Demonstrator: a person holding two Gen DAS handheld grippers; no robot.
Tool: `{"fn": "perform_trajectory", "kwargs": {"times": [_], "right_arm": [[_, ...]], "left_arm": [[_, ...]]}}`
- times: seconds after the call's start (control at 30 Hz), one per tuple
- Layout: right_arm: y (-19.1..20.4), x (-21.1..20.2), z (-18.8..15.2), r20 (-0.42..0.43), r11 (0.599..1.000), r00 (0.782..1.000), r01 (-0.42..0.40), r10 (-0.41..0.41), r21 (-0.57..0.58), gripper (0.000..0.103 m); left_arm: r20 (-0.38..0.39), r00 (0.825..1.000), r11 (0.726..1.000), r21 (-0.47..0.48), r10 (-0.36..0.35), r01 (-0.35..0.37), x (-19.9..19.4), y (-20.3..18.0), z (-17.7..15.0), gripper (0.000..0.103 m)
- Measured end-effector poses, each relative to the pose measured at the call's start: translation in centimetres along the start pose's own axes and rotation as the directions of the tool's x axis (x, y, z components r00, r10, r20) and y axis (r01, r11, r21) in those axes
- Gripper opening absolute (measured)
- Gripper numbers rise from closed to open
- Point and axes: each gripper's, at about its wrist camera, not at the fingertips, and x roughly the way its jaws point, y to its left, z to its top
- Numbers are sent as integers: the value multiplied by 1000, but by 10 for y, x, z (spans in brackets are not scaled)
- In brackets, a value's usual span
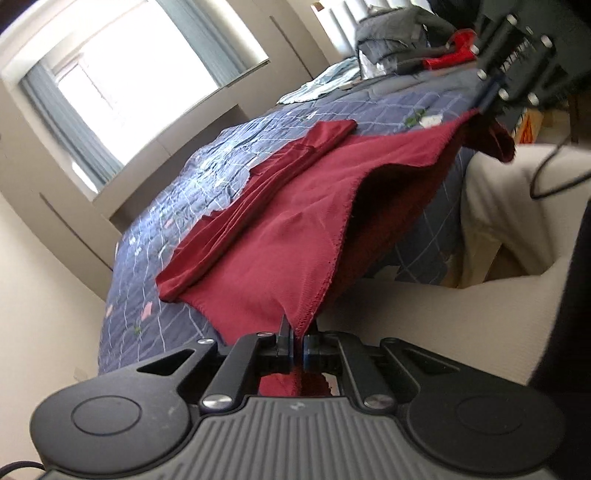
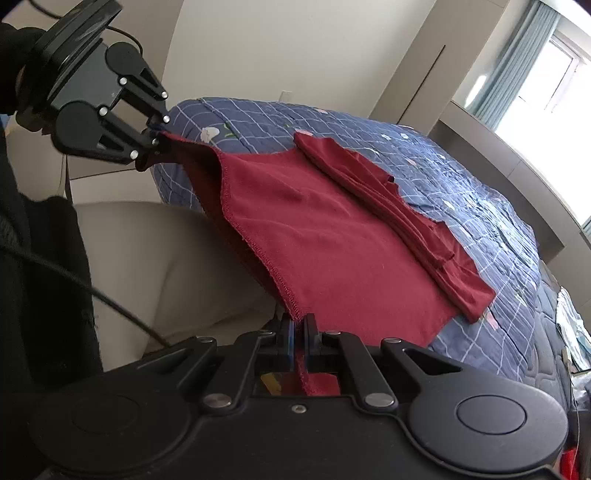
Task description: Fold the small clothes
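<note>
A dark red garment (image 1: pixel 288 221) lies on the blue checked bedspread (image 1: pixel 177 221), its sleeves folded in along the far side. My left gripper (image 1: pixel 297 341) is shut on one corner of its hem. My right gripper (image 2: pixel 298 334) is shut on the other hem corner, and also shows in the left wrist view (image 1: pixel 487 107). The hem edge between them is lifted off the bed's near edge. In the right wrist view the garment (image 2: pixel 332 236) spreads toward the bed's middle, and the left gripper (image 2: pixel 153 142) shows at upper left.
A beige cushioned seat (image 2: pixel 166 258) sits below the bed's edge. A grey pile of clothes (image 1: pixel 399 33) and light fabric lie at the bed's far end. A window with blue curtains (image 1: pixel 155 74) is behind. A black cable (image 2: pixel 74 280) hangs near the seat.
</note>
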Motion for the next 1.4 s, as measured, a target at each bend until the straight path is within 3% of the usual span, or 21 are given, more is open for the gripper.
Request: {"fn": "perform_trajectory", "kwargs": {"times": [0.13, 0.33, 0.5, 0.8, 1.1, 1.27, 1.37, 1.4], "right_arm": [[-26, 3, 23, 7, 999, 1000, 11, -11, -42, 4], [-103, 22, 69, -13, 997, 1000, 15, -16, -74, 5], [-168, 52, 103, -6, 996, 1000, 21, -22, -91, 5], [-262, 151, 145, -12, 996, 999, 42, -43, -82, 6], [-320, 278, 150, -57, 1000, 998, 2, -2, 1, 5], [-332, 337, 140, -94, 999, 995, -23, 28, 49, 6], [-336, 358, 133, -104, 995, 994, -29, 39, 94, 8], [-337, 363, 130, -106, 993, 993, -36, 48, 110, 8]], "left_arm": [[6, 999, 997, -71, -35, 35, 2, 32, 16, 3], [-4, 991, 989, -72, -131, 131, 41, 101, 67, 4], [-31, 979, 969, -152, -202, 195, 92, 172, 111, 4], [-106, 966, 921, -342, -237, 188, 213, 261, 160, 5], [-174, 951, 887, -433, -257, 161, 336, 305, 161, 5], [-221, 916, 851, -488, -334, 193, 397, 316, 147, 7], [-224, 898, 818, -535, -378, 210, 422, 319, 133, 21], [-221, 896, 805, -554, -386, 210, 428, 322, 128, 32]]}}
